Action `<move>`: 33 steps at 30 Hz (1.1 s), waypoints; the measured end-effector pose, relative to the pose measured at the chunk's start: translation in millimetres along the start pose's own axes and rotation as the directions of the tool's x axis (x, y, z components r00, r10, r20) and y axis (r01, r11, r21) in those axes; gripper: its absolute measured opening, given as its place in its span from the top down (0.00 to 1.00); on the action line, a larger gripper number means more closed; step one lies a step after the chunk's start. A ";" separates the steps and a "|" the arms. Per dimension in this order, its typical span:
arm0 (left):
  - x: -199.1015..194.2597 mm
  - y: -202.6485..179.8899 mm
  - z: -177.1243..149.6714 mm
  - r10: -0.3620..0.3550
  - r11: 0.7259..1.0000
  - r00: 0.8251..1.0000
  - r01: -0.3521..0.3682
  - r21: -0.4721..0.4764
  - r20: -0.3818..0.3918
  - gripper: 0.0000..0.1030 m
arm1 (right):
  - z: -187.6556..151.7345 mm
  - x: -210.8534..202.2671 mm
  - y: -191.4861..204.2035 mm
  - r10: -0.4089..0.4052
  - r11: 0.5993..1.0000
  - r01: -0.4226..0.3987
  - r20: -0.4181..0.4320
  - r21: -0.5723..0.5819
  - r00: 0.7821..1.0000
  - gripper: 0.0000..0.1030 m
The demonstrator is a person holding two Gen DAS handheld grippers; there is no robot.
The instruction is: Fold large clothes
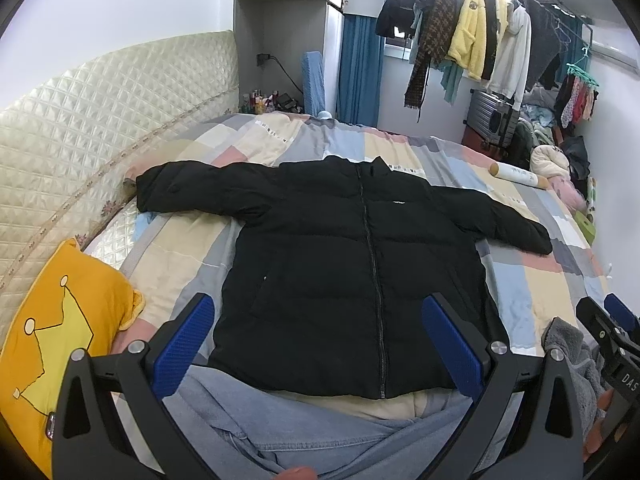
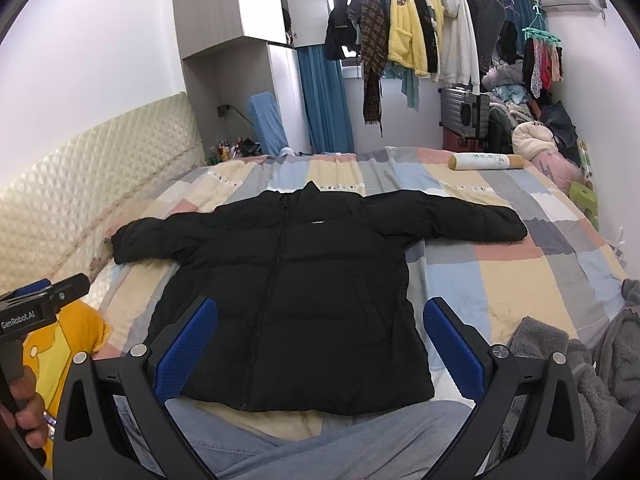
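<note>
Lying flat ahead of both wide-open claws (image 1: 318, 344) (image 2: 320, 344): black jacket (image 1: 340, 272), unfolded on bed.

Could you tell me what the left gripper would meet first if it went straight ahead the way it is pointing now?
Most likely the black puffer jacket lying flat on the bed: the left gripper, jaws open and empty, points over its hem near the zipper. Depth is unclear, so it might pass above the hem and touch higher on the front.

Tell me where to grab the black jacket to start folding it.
Grab the black jacket at a sleeve cuff, coming in from the outer side. Both sleeves lie spread flat on the bed, so their ends are free edges. Left tool and right tool are open.
</note>
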State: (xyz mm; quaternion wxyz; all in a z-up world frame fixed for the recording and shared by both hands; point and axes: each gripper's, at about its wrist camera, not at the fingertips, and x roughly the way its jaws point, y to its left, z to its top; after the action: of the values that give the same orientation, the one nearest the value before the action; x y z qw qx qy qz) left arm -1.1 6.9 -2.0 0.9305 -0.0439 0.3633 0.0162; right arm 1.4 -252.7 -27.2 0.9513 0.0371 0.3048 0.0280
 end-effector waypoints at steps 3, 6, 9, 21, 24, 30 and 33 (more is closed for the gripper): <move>-0.8 0.4 0.1 0.002 1.000 1.000 -0.002 0.001 0.001 0.00 | -0.9 0.0 0.1 -0.004 1.000 0.004 0.001 -0.001 1.000 0.00; 1.9 0.7 -0.4 0.001 1.000 1.000 -0.001 0.001 -0.011 0.00 | -2.9 -1.5 -0.6 -0.008 1.000 0.008 -0.002 -0.003 1.000 0.00; -3.2 -0.5 0.8 -0.003 1.000 1.000 0.003 0.008 -0.014 0.00 | -6.8 -5.7 -2.7 -0.015 1.000 0.015 0.002 0.008 1.000 0.00; -9.2 -2.7 -9.5 -0.005 1.000 1.000 0.005 0.005 -0.013 0.00 | -15.2 -8.4 -4.4 -0.002 1.000 0.002 -0.005 0.014 1.000 0.00; -9.5 -2.1 -11.8 -0.005 1.000 1.000 0.005 0.001 -0.014 0.00 | -16.4 -7.6 -4.1 0.000 1.000 0.000 -0.009 0.015 1.000 0.00; -7.0 -1.6 -13.4 -0.001 1.000 1.000 0.001 -0.005 -0.023 0.00 | -19.0 -8.9 -4.3 0.003 1.000 -0.003 -0.013 0.014 1.000 0.00; -7.0 1.5 -15.6 -0.001 1.000 1.000 0.001 -0.007 -0.022 0.00 | -19.5 -8.9 -4.3 0.003 1.000 -0.003 -0.012 0.013 1.000 0.00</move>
State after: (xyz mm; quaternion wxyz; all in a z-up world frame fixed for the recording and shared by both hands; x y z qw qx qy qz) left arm -16.8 7.0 -8.7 0.9263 -0.0474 0.3735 0.0164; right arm -17.1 -256.6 -38.3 0.9491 0.0435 0.3108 0.0277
